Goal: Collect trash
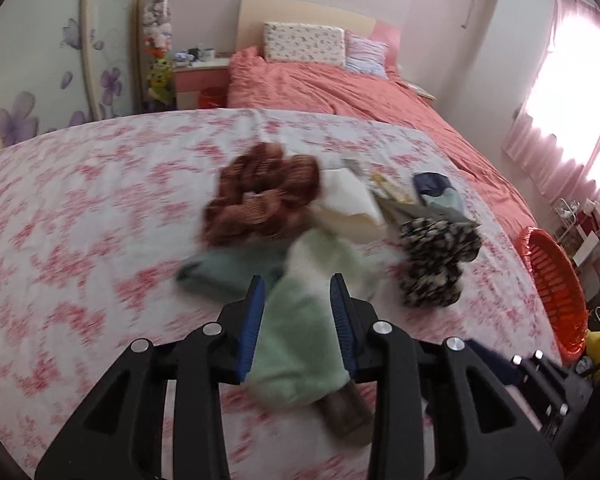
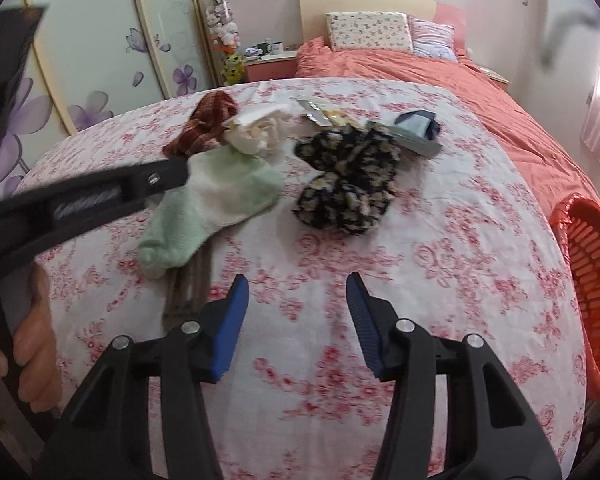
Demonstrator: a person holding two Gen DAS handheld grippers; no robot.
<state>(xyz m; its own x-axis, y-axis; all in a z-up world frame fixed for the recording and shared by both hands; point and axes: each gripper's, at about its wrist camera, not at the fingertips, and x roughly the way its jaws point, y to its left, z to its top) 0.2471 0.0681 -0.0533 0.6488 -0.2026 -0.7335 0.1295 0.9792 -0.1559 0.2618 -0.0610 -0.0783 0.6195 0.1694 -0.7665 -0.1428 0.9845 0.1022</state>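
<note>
Floral bedspread (image 2: 440,264): green sock (image 1: 300,320) lies between left gripper's (image 1: 298,292) parted jaws; right gripper (image 2: 298,292) wide, empty. No legible writing.

Left wrist view hangs low and close over the flowered sheet (image 1: 80,200), tilted down, facing the headboard. Right wrist view sits further back, same heading. Both catch the green sock (image 1: 300,320) and orange basket (image 2: 592,280).

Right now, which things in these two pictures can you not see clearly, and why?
- Left wrist view: the brown cloth and the wrappers are blurred.
- Left wrist view: the green sock lies between the left gripper fingers; contact is unclear.
- Right wrist view: the red basket is cut off by the edge.
</note>
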